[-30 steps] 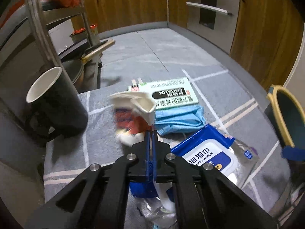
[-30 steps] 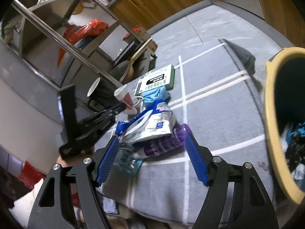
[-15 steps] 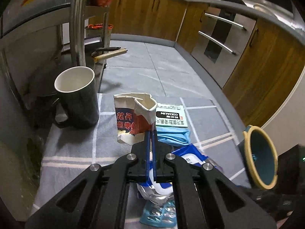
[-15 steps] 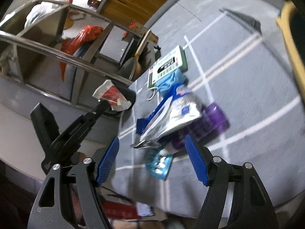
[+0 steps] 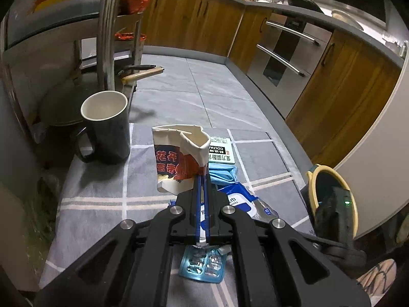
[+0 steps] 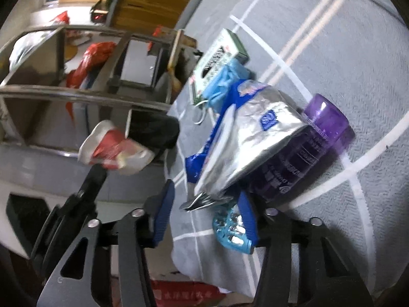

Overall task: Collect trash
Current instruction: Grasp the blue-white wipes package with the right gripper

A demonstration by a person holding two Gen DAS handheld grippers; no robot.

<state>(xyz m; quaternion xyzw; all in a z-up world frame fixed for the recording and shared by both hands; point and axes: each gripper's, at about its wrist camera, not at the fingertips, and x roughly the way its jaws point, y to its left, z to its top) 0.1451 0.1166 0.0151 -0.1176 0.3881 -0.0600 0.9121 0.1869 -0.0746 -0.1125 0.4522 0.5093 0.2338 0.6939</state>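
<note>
Left gripper [image 5: 203, 179] is clamped on the lower right edge of a crushed white paper cup with red print [image 5: 179, 156], held at the centre of the left wrist view, clear of the grey checked cloth [image 5: 97, 189]. The cup's long axis runs near vertical in that view, its dented mouth pointing toward the top of the frame.

Right gripper [image 6: 204, 213] has just been narrowing its jaws. Between them lie the crumpled end of a silver and blue foil wipes pouch [image 6: 253, 138] and a turquoise blister pack [image 6: 230, 230]; pad contact cannot be confirmed.

For a sound pick, seat both pads on the pouch end alone before lifting, so the purple plastic bottle [image 6: 314, 143] beneath it is not dragged.

A yellow-rimmed bin [image 5: 329, 192] stands at the lower right of the left wrist view, the likely drop point.
</note>
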